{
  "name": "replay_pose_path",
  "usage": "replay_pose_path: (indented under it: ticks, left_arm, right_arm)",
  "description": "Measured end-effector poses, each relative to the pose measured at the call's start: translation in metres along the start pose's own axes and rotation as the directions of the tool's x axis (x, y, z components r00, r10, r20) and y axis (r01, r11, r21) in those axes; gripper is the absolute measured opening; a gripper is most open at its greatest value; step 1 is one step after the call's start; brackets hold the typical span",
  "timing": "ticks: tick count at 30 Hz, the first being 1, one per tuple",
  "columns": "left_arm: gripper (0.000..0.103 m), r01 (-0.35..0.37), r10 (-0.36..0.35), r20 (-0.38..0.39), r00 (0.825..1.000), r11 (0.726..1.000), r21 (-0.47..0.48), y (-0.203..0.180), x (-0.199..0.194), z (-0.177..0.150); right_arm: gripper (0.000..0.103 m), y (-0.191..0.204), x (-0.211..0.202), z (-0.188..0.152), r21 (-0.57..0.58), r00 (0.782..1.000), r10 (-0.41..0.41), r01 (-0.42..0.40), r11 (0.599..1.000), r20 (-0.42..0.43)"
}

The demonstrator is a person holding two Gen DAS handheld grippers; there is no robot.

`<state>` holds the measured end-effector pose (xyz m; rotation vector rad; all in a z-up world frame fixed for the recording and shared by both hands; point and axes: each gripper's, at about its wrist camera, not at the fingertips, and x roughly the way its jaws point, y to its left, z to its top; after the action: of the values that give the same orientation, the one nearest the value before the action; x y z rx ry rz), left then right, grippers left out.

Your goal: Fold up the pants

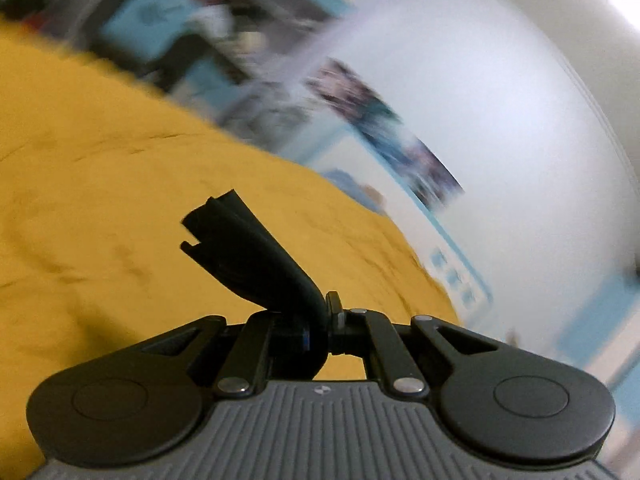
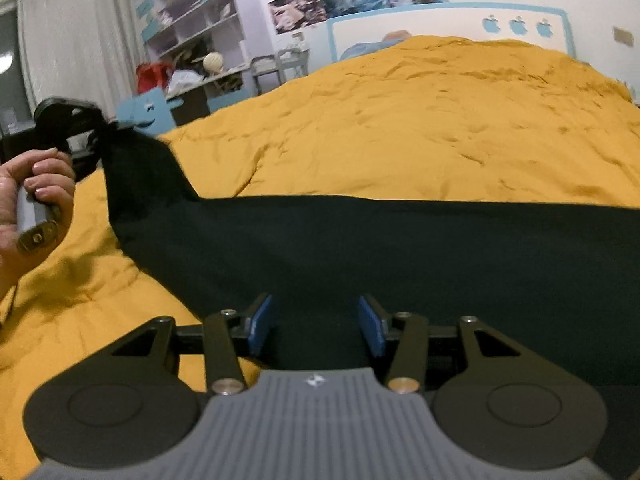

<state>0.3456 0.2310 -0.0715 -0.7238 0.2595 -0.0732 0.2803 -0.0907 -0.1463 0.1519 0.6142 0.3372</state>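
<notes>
Right wrist view: dark pants [image 2: 360, 248] are spread across a yellow bedcover [image 2: 400, 120], one end pinched and raised by the left gripper [image 2: 102, 130]. The right gripper [image 2: 316, 326] is parted over the fabric, unclamped. Soft, light, limp cloth is judged; edges are best grasped.

Plain black fabric pants [image 2: 360, 248], no pattern. Mustard-yellow quilted bed cover [image 2: 420, 120]. Right gripper [image 2: 316, 326]: black frame, blue pads. White headboard [image 2: 440, 24], light-blue border and apple shapes.
</notes>
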Motion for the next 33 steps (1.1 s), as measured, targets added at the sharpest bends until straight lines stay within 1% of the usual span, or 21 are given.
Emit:
replay_pose_path:
  ticks: [3,6,8,11,13,14,15,16,17,18,19,20,21,22,26,27,28,29,30,31,33]
  left_arm:
    - [0.007,0.058,-0.038,-0.092,0.995,0.974,0.22,-0.063,0.005,-0.032]
    - [0.007,0.084,0.003,-0.227,0.974,0.925,0.37,-0.102,0.015,-0.081]
    - [0.007,0.101,0.045,-0.295,0.955,0.881,0.462,-0.117,0.019,-0.116]
    - [0.009,0.143,0.115,-0.398,0.91,0.815,0.562,-0.123,0.031,-0.162]
    - [0.024,0.192,0.17,-0.482,0.86,0.767,0.612,-0.122,0.035,-0.19]
    - [0.032,0.213,0.19,-0.503,0.843,0.741,0.637,-0.121,0.034,-0.2]
    - [0.037,0.226,0.195,-0.498,0.845,0.713,0.663,-0.122,0.032,-0.204]
    - [0.039,0.244,0.183,-0.5,0.846,0.701,0.67,-0.123,0.028,-0.204]
    - [0.045,0.272,0.158,-0.526,0.836,0.712,0.647,-0.124,0.025,-0.2]
    - [0.047,0.31,0.11,-0.563,0.819,0.74,0.596,-0.121,0.021,-0.191]
    - [0.048,0.333,0.066,-0.583,0.81,0.766,0.55,-0.118,0.018,-0.183]
    - [0.051,0.345,0.028,-0.59,0.807,0.788,0.51,-0.116,0.014,-0.174]
    - [0.051,0.35,-0.012,-0.582,0.813,0.81,0.471,-0.111,0.009,-0.162]
    - [0.052,0.333,-0.029,-0.558,0.829,0.828,0.451,-0.106,0.005,-0.151]
    - [0.062,0.146,0.0,-0.399,0.917,0.932,0.333,-0.064,-0.007,-0.098]
    - [0.069,0.084,0.032,-0.363,0.931,0.951,0.299,-0.055,-0.009,-0.088]
    - [0.071,-0.005,0.095,-0.327,0.94,0.964,0.267,-0.04,-0.01,-0.076]
    - [0.072,-0.087,0.164,-0.304,0.938,0.964,0.252,-0.029,-0.01,-0.067]
    - [0.072,-0.168,0.236,-0.287,0.928,0.956,0.242,-0.017,-0.008,-0.059]
    - [0.072,-0.202,0.262,-0.282,0.923,0.954,0.224,-0.006,-0.007,-0.054]
    - [0.072,-0.225,0.264,-0.31,0.913,0.962,0.157,0.014,-0.004,-0.049]
  right_arm:
    - [0.046,-0.009,-0.016,0.0,0.031,1.0,-0.01,0.009,0.999,0.022]
    - [0.046,-0.019,-0.028,0.0,0.054,0.999,-0.034,0.031,0.998,0.042]
    - [0.046,-0.026,-0.033,-0.001,0.072,0.998,-0.046,0.042,0.996,0.049]
    - [0.046,-0.039,-0.039,-0.001,0.121,0.996,-0.066,0.059,0.991,0.057]
    - [0.046,-0.047,-0.04,-0.002,0.161,0.996,-0.07,0.06,0.985,0.056]
    - [0.046,-0.05,-0.04,-0.002,0.178,0.996,-0.069,0.059,0.982,0.053]
    - [0.046,-0.052,-0.04,-0.002,0.191,0.996,-0.068,0.058,0.98,0.049]
    - [0.046,-0.054,-0.041,-0.001,0.198,0.997,-0.067,0.056,0.978,0.049]
    - [0.046,-0.055,-0.04,-0.001,0.207,0.997,-0.066,0.055,0.977,0.048]
    - [0.046,-0.055,-0.04,-0.001,0.216,0.997,-0.064,0.053,0.975,0.046]
    - [0.046,-0.055,-0.039,0.001,0.228,0.997,-0.061,0.05,0.972,0.043]
    - [0.046,-0.057,-0.038,0.002,0.245,0.998,-0.057,0.046,0.968,0.039]
    - [0.046,-0.056,-0.038,0.003,0.257,0.998,-0.053,0.042,0.966,0.037]
    - [0.046,-0.055,-0.037,0.006,0.264,0.998,-0.049,0.037,0.964,0.036]
    - [0.046,-0.053,-0.024,0.016,0.318,1.0,0.004,-0.007,0.948,0.008]
    - [0.046,-0.054,-0.017,0.019,0.359,1.0,0.029,-0.023,0.933,-0.011]
    - [0.047,-0.056,-0.01,0.022,0.396,0.999,0.046,-0.032,0.918,-0.027]
    - [0.047,-0.058,-0.002,0.023,0.441,0.997,0.065,-0.038,0.897,-0.046]
    - [0.047,-0.059,0.006,0.023,0.485,0.995,0.082,-0.042,0.874,-0.063]
    - [0.047,-0.059,0.012,0.022,0.517,0.993,0.096,-0.045,0.855,-0.073]
    - [0.047,-0.056,0.025,0.024,0.548,0.991,0.106,-0.045,0.835,-0.081]
